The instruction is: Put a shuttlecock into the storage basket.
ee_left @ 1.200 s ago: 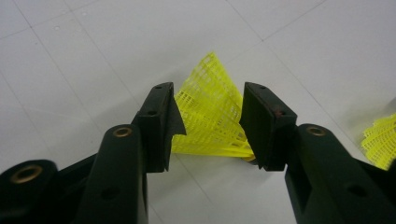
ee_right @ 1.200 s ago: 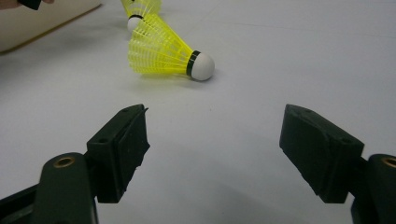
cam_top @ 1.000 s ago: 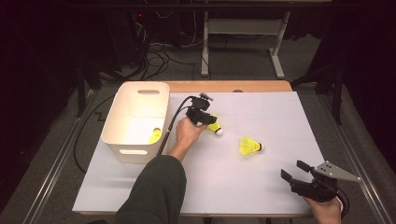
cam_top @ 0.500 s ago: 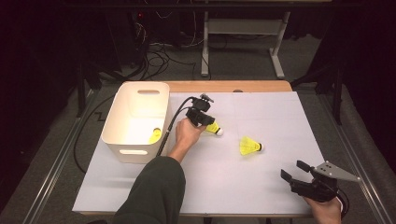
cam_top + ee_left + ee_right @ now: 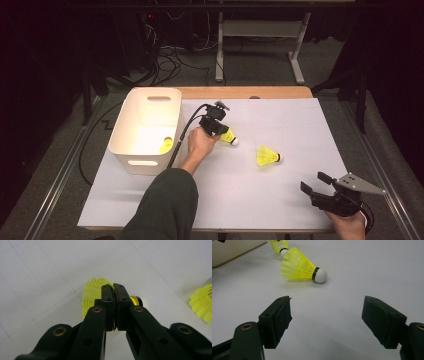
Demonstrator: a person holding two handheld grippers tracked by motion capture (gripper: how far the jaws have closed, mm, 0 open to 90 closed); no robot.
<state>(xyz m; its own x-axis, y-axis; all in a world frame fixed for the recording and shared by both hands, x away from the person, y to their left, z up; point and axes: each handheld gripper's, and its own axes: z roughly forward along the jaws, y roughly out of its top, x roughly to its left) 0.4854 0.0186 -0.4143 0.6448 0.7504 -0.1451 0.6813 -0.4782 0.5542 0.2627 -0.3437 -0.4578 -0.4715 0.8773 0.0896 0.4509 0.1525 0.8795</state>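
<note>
My left gripper (image 5: 223,131) is over the middle of the white sheet, next to the bin. Its jaws have just been closing and now pinch the mesh skirt of a yellow shuttlecock (image 5: 230,138) with a white cork tip; in the left gripper view the left gripper (image 5: 114,290) has its jaws pressed together over the shuttlecock (image 5: 91,293). A second yellow shuttlecock (image 5: 267,156) lies free on its side to the right, the same shuttlecock (image 5: 299,266) ahead of my right gripper (image 5: 325,320). In the high view the right gripper (image 5: 314,184) rests open at the front right with nothing between its jaws.
A white bin (image 5: 145,162) with handle cut-outs stands at the left of the white sheet (image 5: 280,210) and holds one yellow shuttlecock (image 5: 166,146). The left gripper's cable (image 5: 181,137) runs along the bin's right wall. A wooden table edge (image 5: 250,92) shows beyond the sheet.
Both hands keep their places. The left gripper's jaws look closer together around the shuttlecock than before. The free shuttlecock and the bin have not moved.
</note>
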